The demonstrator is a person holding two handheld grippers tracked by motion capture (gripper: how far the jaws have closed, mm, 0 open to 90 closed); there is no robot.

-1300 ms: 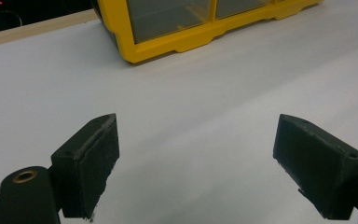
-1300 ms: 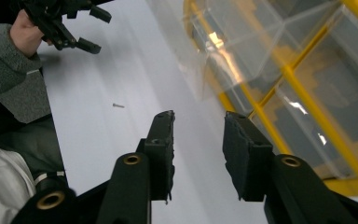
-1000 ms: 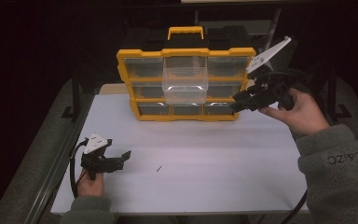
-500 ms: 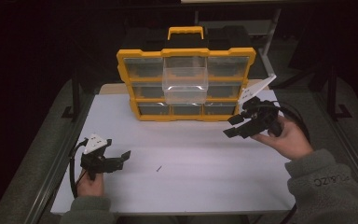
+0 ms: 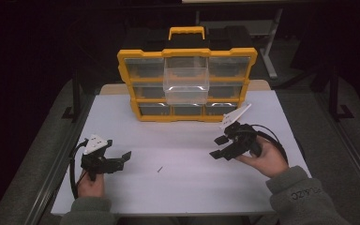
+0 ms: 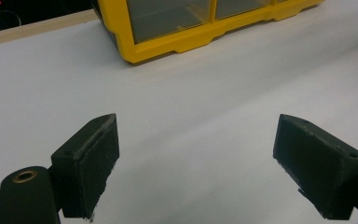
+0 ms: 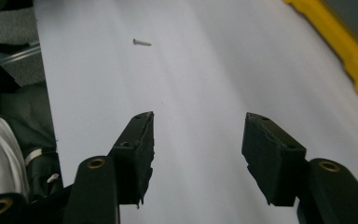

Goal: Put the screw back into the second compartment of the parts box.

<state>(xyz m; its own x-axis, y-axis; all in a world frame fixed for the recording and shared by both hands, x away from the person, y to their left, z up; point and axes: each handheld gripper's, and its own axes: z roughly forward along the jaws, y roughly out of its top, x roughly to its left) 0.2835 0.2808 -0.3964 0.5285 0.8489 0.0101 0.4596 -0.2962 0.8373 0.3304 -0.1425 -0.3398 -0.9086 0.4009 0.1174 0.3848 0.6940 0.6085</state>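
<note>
In the high view, a yellow organizer case [image 5: 187,84] stands upright at the upper middle of the white bench [image 5: 183,197], its clear drawer [image 5: 186,85] pulled out of the middle of the top row. At the lower left, the left gripper [image 5: 122,158] rests low over the bench in the person's hand, jaws spread and empty. At the right of centre, the right gripper [image 5: 219,146] is held in the other hand just above the bench, pointing toward the left of the frame; its jaws have just been opening and nothing lies between them. A small screw [image 5: 159,169] lies on the bench in the lower middle, between the two grippers and apart from both.

In the left gripper view, the jaws stand wide apart over bare bench, with the case's lower yellow corner [image 6: 168,42] at the top.

In the right gripper view, the jaws are spread with only bench between them. The screw [image 7: 142,42] lies at the upper left, well ahead of the jaw tips.
</note>
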